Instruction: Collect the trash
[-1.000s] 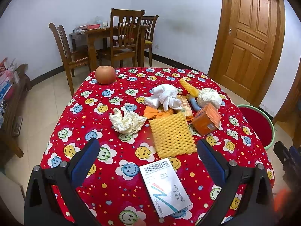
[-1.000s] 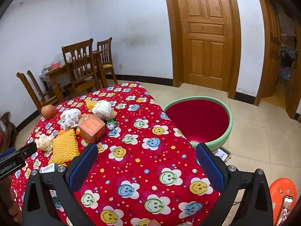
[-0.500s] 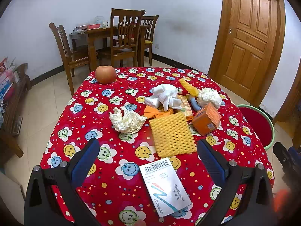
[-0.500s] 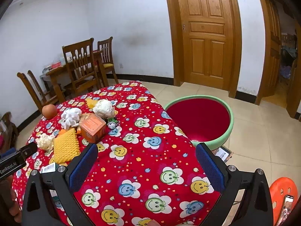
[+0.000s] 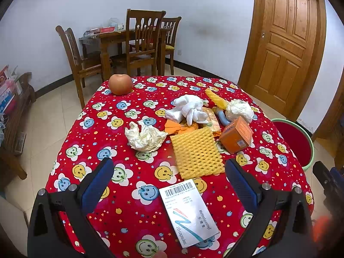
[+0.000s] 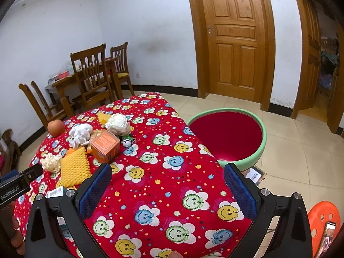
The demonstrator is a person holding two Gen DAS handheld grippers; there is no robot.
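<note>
Trash lies on a red smiley-print tablecloth (image 5: 129, 210): a white medicine box (image 5: 188, 212) nearest me, a yellow foam net (image 5: 196, 152), a crumpled cream paper (image 5: 145, 136), white tissue (image 5: 189, 108), an orange carton (image 5: 236, 137) and a white paper ball (image 5: 239, 109). My left gripper (image 5: 168, 180) hovers open above the near table edge, the medicine box between its fingers' line of sight. My right gripper (image 6: 167, 186) is open over the table's right side. A red bin with a green rim (image 6: 228, 136) stands on the floor beside the table.
An apple (image 5: 120, 84) sits at the table's far left corner. Small toy figures (image 6: 127, 140) lie by the carton (image 6: 105, 146). Wooden chairs and a dining table (image 5: 137, 43) stand behind. An orange stool (image 6: 324, 221) is at lower right, a wooden door (image 5: 283, 40) beyond.
</note>
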